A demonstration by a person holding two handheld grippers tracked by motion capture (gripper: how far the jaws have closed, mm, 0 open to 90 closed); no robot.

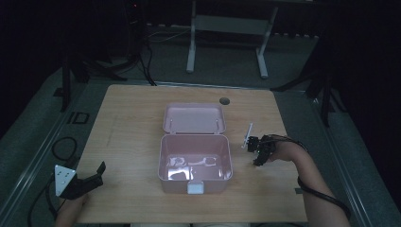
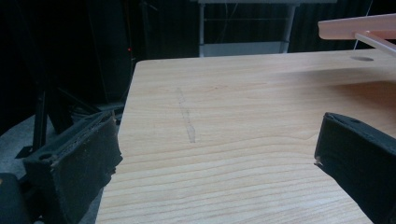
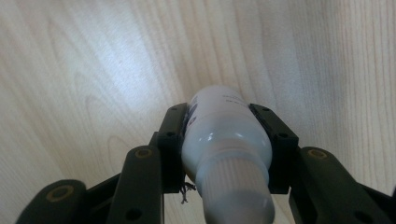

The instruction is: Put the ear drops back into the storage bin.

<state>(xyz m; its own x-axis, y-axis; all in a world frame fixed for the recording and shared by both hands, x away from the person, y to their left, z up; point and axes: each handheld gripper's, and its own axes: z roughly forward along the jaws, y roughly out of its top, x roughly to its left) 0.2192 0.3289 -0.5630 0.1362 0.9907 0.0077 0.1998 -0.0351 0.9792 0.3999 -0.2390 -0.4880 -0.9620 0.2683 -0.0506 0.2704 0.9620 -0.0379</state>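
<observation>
Two tools work over the desk [image 1: 127, 142]. The right tool [image 3: 227, 140] is clamped on a small white bottle [image 3: 224, 140], its jaws pressed to both sides of the body; the ribbed cap is cut off by the bottom edge, and the label print is too blurred to read. From above, this tool [image 1: 259, 150] sits just right of the open pink box [image 1: 195, 163], hiding the bottle. The left tool [image 1: 87, 182] stands wide open, holding nothing, near the desk's front left corner.

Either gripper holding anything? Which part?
Right gripper clamps a white bottle by its body, below the ribbed cap. Left gripper is open, holding nothing.
</observation>
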